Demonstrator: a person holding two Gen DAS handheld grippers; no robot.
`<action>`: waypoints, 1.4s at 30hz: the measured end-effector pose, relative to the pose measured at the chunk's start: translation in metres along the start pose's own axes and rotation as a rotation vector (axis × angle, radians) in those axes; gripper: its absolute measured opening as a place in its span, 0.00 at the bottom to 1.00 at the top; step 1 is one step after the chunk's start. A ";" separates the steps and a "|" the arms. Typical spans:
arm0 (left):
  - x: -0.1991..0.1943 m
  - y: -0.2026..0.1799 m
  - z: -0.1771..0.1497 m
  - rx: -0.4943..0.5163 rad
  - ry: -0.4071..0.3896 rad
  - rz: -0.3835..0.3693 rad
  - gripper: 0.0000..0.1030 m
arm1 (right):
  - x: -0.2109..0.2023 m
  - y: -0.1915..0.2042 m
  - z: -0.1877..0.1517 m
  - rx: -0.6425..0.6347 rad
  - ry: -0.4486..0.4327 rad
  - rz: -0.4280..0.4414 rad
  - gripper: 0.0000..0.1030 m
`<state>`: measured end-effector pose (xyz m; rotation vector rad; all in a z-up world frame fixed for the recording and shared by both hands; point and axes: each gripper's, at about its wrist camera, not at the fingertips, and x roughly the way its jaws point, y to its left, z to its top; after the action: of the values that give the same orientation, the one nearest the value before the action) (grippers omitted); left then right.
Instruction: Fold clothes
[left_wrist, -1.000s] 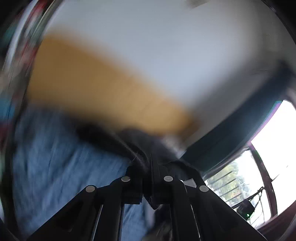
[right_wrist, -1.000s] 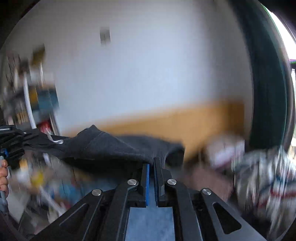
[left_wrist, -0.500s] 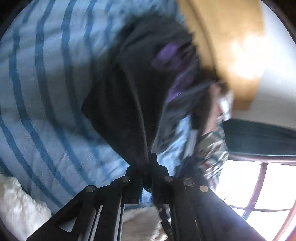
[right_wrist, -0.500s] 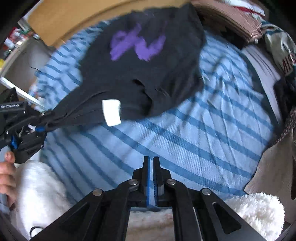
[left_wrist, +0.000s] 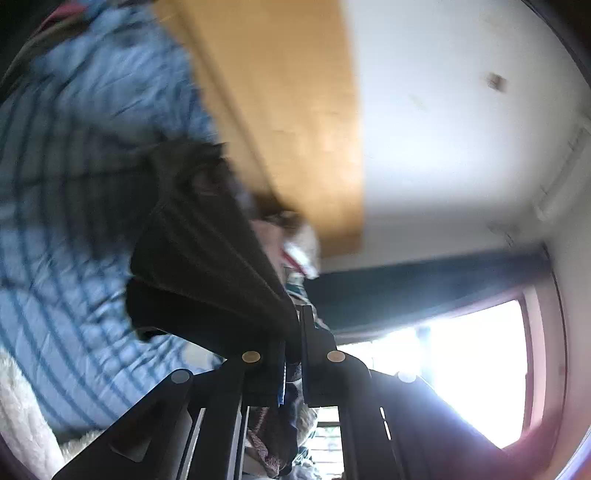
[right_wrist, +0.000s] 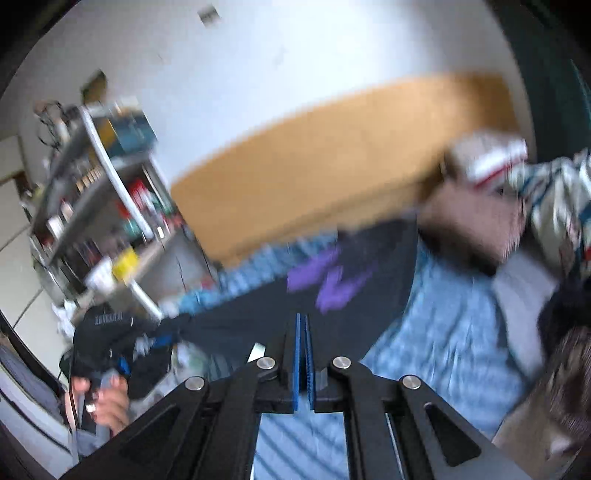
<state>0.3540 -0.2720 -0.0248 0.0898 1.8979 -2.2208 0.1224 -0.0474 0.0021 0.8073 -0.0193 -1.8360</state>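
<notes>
A black T-shirt (left_wrist: 207, 258) with a purple print (right_wrist: 328, 280) is held up over the blue-striped bed sheet (right_wrist: 443, 314). My left gripper (left_wrist: 295, 321) is shut on a bunched edge of the shirt, and cloth fans out from its tips. In the right wrist view the left gripper (right_wrist: 162, 339) sits at the lower left in a person's hand (right_wrist: 107, 398), with the shirt stretched from it toward the centre. My right gripper (right_wrist: 303, 321) has its blue pads pressed together. The shirt lies behind its tips, and I see no cloth between them.
A wooden headboard (right_wrist: 314, 166) runs along the white wall. A cluttered shelf unit (right_wrist: 103, 184) stands left of the bed. A pile of clothes (right_wrist: 554, 195) lies at the right. A white fluffy blanket (left_wrist: 18, 424) covers the near edge. A bright window (left_wrist: 480, 369) is at the right.
Both cameras have swung up from looking down on the bed toward the headboard and wall. The shirt, spread on the sheet half a second ago, is now lifted and stretched from the left gripper.
</notes>
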 end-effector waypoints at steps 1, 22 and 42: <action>-0.004 -0.007 -0.003 0.030 0.003 0.001 0.05 | -0.002 0.003 0.003 -0.009 -0.009 -0.015 0.05; 0.060 0.096 -0.053 -0.180 0.359 0.679 0.50 | 0.071 -0.047 -0.094 0.160 0.416 -0.120 0.22; 0.045 0.119 -0.036 -0.292 0.298 0.647 0.66 | 0.138 -0.026 -0.165 0.145 0.680 -0.047 0.47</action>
<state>0.3307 -0.2598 -0.1542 0.8882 1.9389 -1.5490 0.1625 -0.0939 -0.2054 1.5080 0.3054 -1.5314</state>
